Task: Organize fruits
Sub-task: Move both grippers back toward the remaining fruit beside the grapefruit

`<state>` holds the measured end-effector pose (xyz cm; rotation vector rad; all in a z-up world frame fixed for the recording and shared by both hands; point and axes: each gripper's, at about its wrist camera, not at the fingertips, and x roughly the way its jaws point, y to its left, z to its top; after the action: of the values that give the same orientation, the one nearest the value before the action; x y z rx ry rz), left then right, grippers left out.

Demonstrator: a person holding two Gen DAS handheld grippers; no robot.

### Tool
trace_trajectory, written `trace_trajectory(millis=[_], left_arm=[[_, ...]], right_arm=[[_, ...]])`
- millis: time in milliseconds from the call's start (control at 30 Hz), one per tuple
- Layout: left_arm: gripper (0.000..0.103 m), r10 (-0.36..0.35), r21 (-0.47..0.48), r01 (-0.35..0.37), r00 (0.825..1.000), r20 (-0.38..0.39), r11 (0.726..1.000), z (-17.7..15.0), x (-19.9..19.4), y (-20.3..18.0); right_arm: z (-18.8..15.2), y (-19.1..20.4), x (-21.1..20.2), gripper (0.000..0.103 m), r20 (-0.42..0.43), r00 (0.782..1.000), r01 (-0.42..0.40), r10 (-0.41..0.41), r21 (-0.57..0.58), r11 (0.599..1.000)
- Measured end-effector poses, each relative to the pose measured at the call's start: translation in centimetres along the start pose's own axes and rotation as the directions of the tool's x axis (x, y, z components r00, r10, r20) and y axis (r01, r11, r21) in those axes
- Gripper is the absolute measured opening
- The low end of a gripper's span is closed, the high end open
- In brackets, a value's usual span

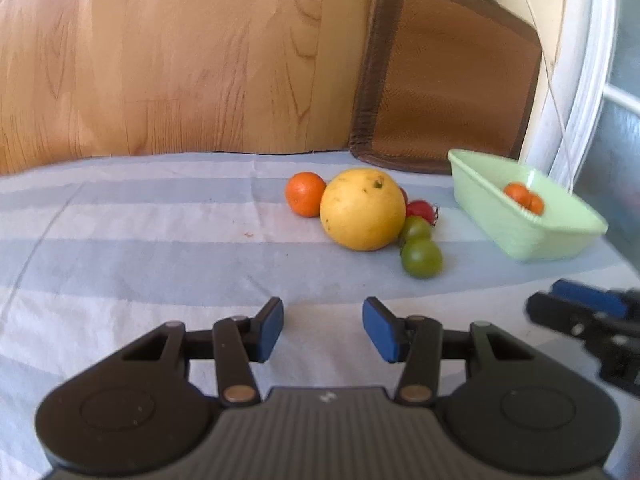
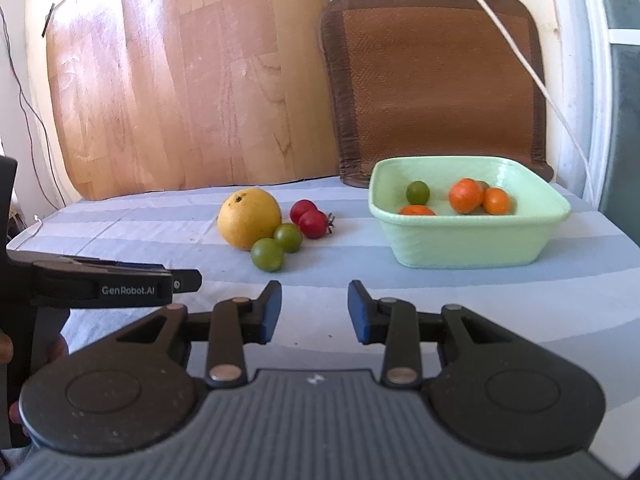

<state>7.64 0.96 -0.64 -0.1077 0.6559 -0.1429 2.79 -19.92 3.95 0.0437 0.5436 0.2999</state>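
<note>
My black fingers (image 2: 269, 312) wear blue pads, over a blue-and-white striped cloth (image 2: 480, 312) bearing a yellow grapefruit (image 2: 249, 218), green and red tomatoes, and a mint-green tub (image 2: 468, 246) of orange tangerines

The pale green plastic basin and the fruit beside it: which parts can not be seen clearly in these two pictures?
- Left wrist view: the pale green plastic basin is blurred, and its near wall hides most of the contents.
- Right wrist view: the large yellow citrus fruit hides the small orange mandarin on the cloth.
- Left wrist view: the two red cherry tomatoes are partly hidden behind the yellow fruit.
- Right wrist view: the basin wall cuts off the nearest orange fruit.
</note>
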Motion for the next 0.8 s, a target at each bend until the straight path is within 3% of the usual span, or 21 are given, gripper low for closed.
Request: trace_trajectory(millis=[400, 633, 800], left_arm=[[0.045, 0.038, -0.033, -0.038, 0.999, 0.009, 0.999, 0.7, 0.5, 2.2], [0.045, 0.057, 0.021, -0.057, 0.998, 0.007, 0.998, 0.7, 0.7, 1.5], [0.047, 0.033, 0.030, -0.033, 0.999, 0.008, 0.999, 0.5, 0.6, 1.3]], right_arm=[[0.5, 1.3, 2.7, 0.039, -0.040, 0.999, 0.008, -0.009, -0.013, 1.000], [0.0, 1.3, 2.9, 0.040, -0.049, 0.998, 0.029, -0.028, 0.007, 1.000], [-0.4, 1.0, 2.7, 0.040, -0.049, 0.998, 0.051, -0.049, 0.042, 0.998]])
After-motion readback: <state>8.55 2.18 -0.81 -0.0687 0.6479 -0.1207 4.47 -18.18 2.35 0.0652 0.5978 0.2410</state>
